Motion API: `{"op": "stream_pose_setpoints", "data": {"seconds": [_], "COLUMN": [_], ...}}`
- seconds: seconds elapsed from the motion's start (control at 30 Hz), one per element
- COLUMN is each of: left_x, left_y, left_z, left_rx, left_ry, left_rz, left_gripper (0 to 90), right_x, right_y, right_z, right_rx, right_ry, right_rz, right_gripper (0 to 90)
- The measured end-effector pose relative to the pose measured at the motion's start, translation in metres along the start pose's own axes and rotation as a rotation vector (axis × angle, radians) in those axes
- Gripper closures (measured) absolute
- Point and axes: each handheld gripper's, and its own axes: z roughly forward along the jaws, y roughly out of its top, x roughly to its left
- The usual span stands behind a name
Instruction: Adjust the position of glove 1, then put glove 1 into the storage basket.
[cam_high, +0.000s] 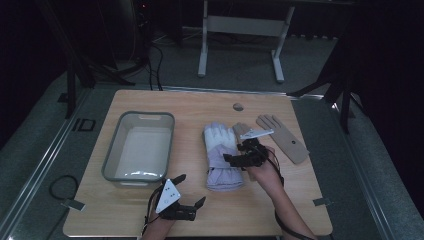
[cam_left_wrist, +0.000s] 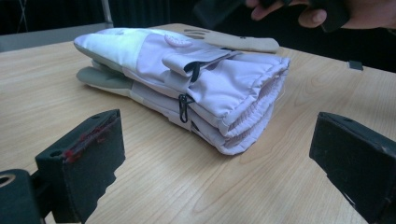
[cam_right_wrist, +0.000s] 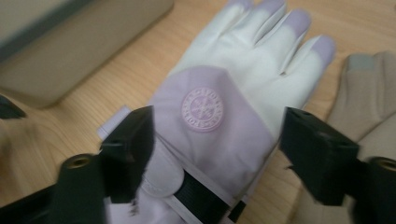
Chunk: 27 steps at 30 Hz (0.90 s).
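Landmark: lilac-and-white ski gloves (cam_high: 222, 156), a stacked pair, padded fabric, lying flat near mid-table; all places below are rel. to them.
Gloves, detail: white leather-like palm and fingers, lilac tips, round embossed badge (cam_right_wrist: 202, 108) on the back; black strap and small clip at the cuff; gathered elastic cuff edge faces the person's side.
Table (cam_high: 280, 200): pale wood-grain top, rounded corners, gloves rest directly on it.
Right gripper (cam_high: 236, 156): black, over the gloves' right edge, grey three-cornered plate on top. Jaws wide apart, straddling the badge area from above in the right gripper view (cam_right_wrist: 215, 149); nothing clamped; contact w/ fabric can't be told.
Left gripper (cam_high: 191, 189): black w/ white plate, near the table's front edge, left of and nearer the person than the gloves, apart from them. Jaws spread wide, empty; in the left gripper view (cam_left_wrist: 215, 163) they point at the cuff end, bare wood between.
Tub (cam_high: 140, 147): grey rectangular plastic bin, rounded rim, left of the gloves, near.
Tan gloves (cam_high: 282, 137): thin, flat, suede-look, just right of the lilac pair, one partly under the right gripper.
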Motion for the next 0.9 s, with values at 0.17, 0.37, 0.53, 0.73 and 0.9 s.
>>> {"op": "stream_pose_setpoints", "data": {"seconds": [0.17, 0.37, 0.53, 0.73, 0.9], "left_x": [-0.002, -0.005, -0.003, -0.003, 0.0], "left_y": [0.005, 0.025, 0.044, 0.068, 0.084], "left_z": [0.001, -0.002, 0.003, 0.014, 0.028], "left_rx": [0.041, 0.041, 0.065, 0.105, 0.165], "left_ry": [-0.008, -0.037, -0.061, -0.044, 0.009], "left_rz": [-0.028, -0.072, -0.111, -0.099, -0.129], "left_gripper": [2.4, 1.8, 1.8, 2.5, 15.6], "right_x": [-0.011, -0.017, -0.023, -0.027, -0.028], "right_y": [-0.004, -0.014, -0.022, -0.026, -0.023], "right_z": [-0.015, -0.033, -0.046, -0.053, -0.046], "right_rx": [-0.054, -0.136, -0.13, -0.15, -0.145], "right_ry": [0.039, 0.012, 0.035, 0.072, 0.037], "right_rz": [-0.017, -0.131, -0.12, -0.059, -0.018], "right_gripper": [14.0, 14.1, 14.7, 11.1, 49.0]}}
